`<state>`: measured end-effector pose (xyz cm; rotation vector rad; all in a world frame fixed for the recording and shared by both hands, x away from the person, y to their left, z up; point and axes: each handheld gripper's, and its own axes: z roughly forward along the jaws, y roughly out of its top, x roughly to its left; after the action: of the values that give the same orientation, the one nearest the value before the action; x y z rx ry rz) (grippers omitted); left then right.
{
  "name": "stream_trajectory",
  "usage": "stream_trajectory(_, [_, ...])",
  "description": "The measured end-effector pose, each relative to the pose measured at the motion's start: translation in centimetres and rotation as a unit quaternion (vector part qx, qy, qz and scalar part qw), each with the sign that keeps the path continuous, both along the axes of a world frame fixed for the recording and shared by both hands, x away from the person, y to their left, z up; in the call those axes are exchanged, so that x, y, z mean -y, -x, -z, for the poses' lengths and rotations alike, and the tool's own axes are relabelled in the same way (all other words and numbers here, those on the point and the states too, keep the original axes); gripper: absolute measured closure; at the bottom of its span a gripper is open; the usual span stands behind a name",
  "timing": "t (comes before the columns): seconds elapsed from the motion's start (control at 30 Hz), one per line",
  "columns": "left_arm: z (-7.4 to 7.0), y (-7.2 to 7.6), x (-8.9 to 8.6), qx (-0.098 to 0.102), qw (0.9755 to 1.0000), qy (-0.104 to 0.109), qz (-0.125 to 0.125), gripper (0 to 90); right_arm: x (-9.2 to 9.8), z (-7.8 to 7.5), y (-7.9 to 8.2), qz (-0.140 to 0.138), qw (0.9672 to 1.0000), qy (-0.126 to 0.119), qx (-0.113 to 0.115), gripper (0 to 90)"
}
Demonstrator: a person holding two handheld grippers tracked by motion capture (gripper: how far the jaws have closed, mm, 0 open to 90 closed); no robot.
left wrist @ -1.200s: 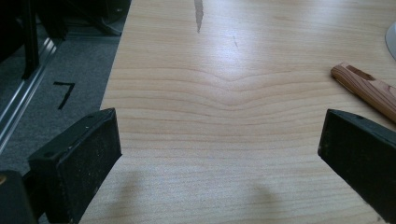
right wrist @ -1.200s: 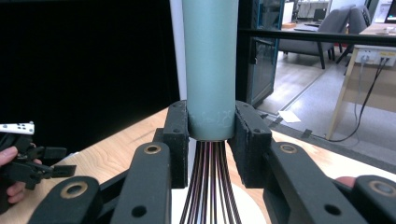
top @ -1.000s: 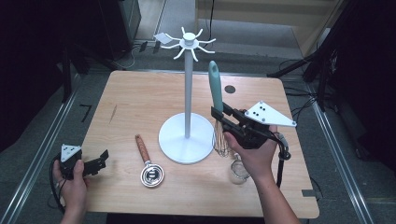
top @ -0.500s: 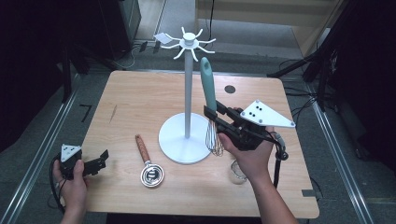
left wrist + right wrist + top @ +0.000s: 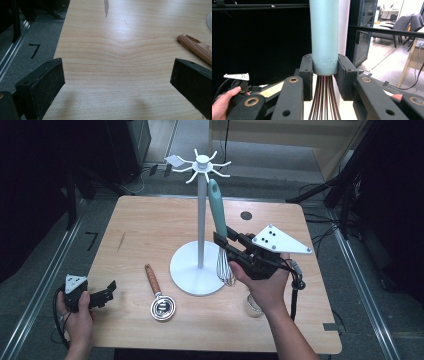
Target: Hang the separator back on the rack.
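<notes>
A whisk with a teal handle point(image 5: 217, 212) and wire loops point(image 5: 226, 266) is held upright just right of the white hook stand point(image 5: 201, 220). My right gripper point(image 5: 223, 239) is shut on the handle's lower end. In the right gripper view the teal handle point(image 5: 324, 35) sits clamped between the black pads point(image 5: 307, 71) of the right gripper point(image 5: 325, 71), and the wires point(image 5: 324, 100) hang below. The handle's top reaches to just under the stand's hooks point(image 5: 202, 164). My left gripper point(image 5: 106, 291) rests open at the table's front left edge, and its view shows the left gripper point(image 5: 117, 82) holding nothing.
A metal strainer with a wooden handle point(image 5: 159, 297) lies left of the stand's round base point(image 5: 186, 270); its handle point(image 5: 197, 48) shows in the left gripper view. A small clear jar point(image 5: 254, 306) stands under my right wrist. A dark spot point(image 5: 246, 215) marks the table's far side.
My right gripper has carried the whisk left toward the stand's pole and stood it more upright. The left gripper has stayed put.
</notes>
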<state>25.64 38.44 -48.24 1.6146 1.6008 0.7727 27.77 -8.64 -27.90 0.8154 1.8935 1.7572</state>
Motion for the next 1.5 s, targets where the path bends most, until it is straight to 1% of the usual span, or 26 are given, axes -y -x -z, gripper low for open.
stream_trajectory(0.13, [0.0,0.0,0.0,0.0,1.0,0.001,0.0,0.0,-0.4,0.1,-0.2,0.012,0.9999,0.009,-0.004,71.0])
stream_trajectory(0.6, [0.0,0.0,0.0,0.001,1.0,0.001,-0.001,0.0,-1.1,0.2,-0.9,0.032,0.9993,0.017,-0.004,71.0])
stream_trajectory(0.67, [0.0,0.0,0.0,0.0,1.0,0.001,-0.001,0.0,-1.3,0.2,-1.1,0.043,0.9987,0.026,-0.005,71.0])
stream_trajectory(0.8, [0.0,0.0,0.0,0.0,1.0,0.001,0.0,0.0,-1.5,0.2,-1.2,0.048,0.9983,0.032,0.0,70.6])
stream_trajectory(0.87, [0.0,0.0,0.0,0.001,1.0,0.001,0.0,0.0,-1.6,0.3,-1.4,0.044,0.9985,0.032,-0.002,68.0])
stream_trajectory(0.9, [0.0,0.0,0.0,0.0,1.0,0.0,0.0,0.0,-1.6,0.4,-1.4,0.04,0.9987,0.031,0.002,63.1])
stream_trajectory(0.93, [0.0,0.0,0.0,0.0,1.0,0.001,0.0,0.0,-1.6,0.4,-1.4,0.037,0.9989,0.028,0.004,60.2])
stream_trajectory(0.97, [0.0,0.0,0.0,0.0,1.0,0.001,0.0,0.0,-1.5,0.4,-1.4,0.034,0.999,0.026,0.009,61.0])
stream_trajectory(1.03, [0.0,0.0,0.0,0.0,1.0,0.0,0.0,0.0,-1.4,0.2,-1.4,0.031,0.9992,0.021,0.013,66.7])
stream_trajectory(1.07, [0.0,0.0,0.0,0.0,1.0,0.001,0.0,0.0,-1.2,0.1,-1.4,0.031,0.9992,0.02,0.015,70.4])
stream_trajectory(1.1, [0.0,0.0,0.0,0.001,1.0,0.001,0.0,0.0,-1.0,-0.1,-1.6,0.032,0.9993,0.01,0.015,77.3])
stream_trajectory(1.13, [0.0,0.0,0.0,0.001,1.0,0.001,0.0,0.0,-1.0,-0.1,-1.6,0.032,0.9993,0.01,0.015,77.3])
stream_trajectory(1.17, [0.0,0.0,0.0,0.001,1.0,0.0,0.0,0.0,-0.8,-0.3,-1.7,0.036,0.9992,0.008,0.016,80.5])
stream_trajectory(1.23, [0.0,0.0,0.0,0.001,1.0,0.0,-0.001,0.0,-0.4,-0.8,-2.1,0.048,0.9988,-0.001,0.015,90.0])
stream_trajectory(1.27, [0.0,0.0,0.0,0.001,1.0,0.0,-0.001,0.0,-0.4,-0.8,-2.1,0.048,0.9988,-0.001,0.015,90.0])
stream_trajectory(1.3, [0.0,0.0,0.0,0.001,1.0,0.0,0.0,0.0,-0.3,-1.0,-2.3,0.049,0.9986,-0.003,0.02,90.0])
stream_trajectory(1.33, [0.0,0.0,0.0,0.001,1.0,0.0,0.0,0.0,-0.1,-1.5,-2.7,0.052,0.9983,-0.01,0.022,90.0])
stream_trajectory(1.4, [0.0,0.0,0.0,0.001,1.0,0.0,0.0,0.0,-0.1,-1.7,-2.8,0.05,0.9985,-0.012,0.019,90.0])
stream_trajectory(1.43, [0.0,0.0,0.0,0.001,1.0,-0.001,0.0,0.0,-0.2,-2.1,-3.1,0.053,0.9983,-0.01,0.024,90.0])
stream_trajectory(1.47, [0.0,0.0,0.0,0.001,1.0,-0.001,0.0,0.0,-0.2,-2.1,-3.1,0.053,0.9983,-0.01,0.024,90.0])
stream_trajectory(1.5, [0.0,0.0,0.0,0.001,1.0,-0.001,0.0,0.0,-0.3,-2.4,-3.4,0.05,0.9982,-0.01,0.03,90.0])
